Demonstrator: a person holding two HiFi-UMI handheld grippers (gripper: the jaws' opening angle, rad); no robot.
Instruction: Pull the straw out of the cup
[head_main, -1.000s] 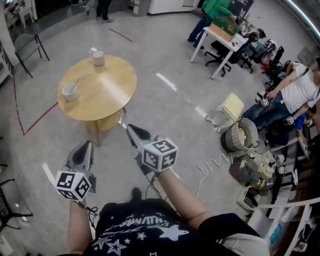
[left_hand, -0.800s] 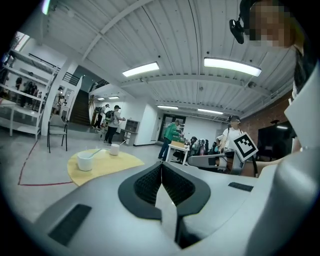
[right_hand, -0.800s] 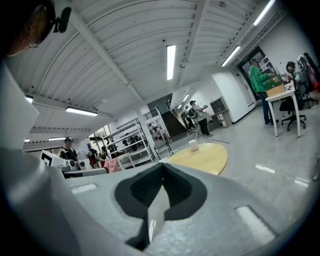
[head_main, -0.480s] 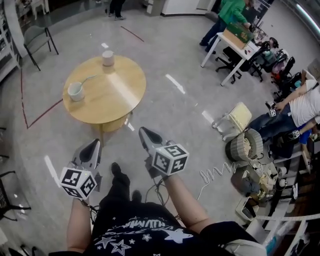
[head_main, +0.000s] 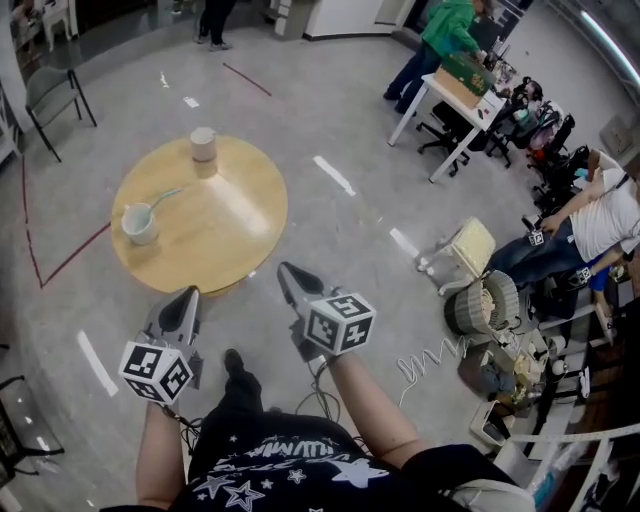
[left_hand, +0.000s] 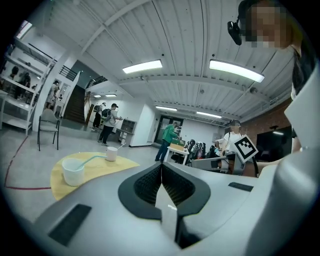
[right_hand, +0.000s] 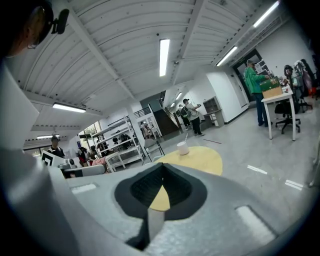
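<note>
Both tools are held low in front of the body, short of the counter (head_main: 225, 225). Left hand-held gripper (head_main: 184, 297): jaws seen pressed together in its own view, nothing between them. Right hand-held gripper (head_main: 289, 272): jaws likewise together, nothing held.

The task's thing is located at the left part of the round wooden counter: a white cup (head_main: 139, 223) standing upright, with a pale teal straw (head_main: 166, 195) in it. The straw's long axis is laid low over the rim; its free end is pointed away from the body and to the right, toward the counter's far edge.

Key relation: the cup is found ahead and to the left of both tools, well apart from them. The left hand-held gripper is judged the nearer, being on the cup's side; the cup is also framed in its view, left of its jaws.

A second, paler cup (head_main: 203, 144) is noted at the far edge; a thin stick or straw seems to rise from it in the right gripper view, too small to be told.

No object is seen on the counter between its near rim and the white cup; only bare floor and that rim are to be crossed. A dark chair (head_main: 48, 92) is noted far left; people at a white desk (head_main: 450, 92), far right, well clear.
</note>
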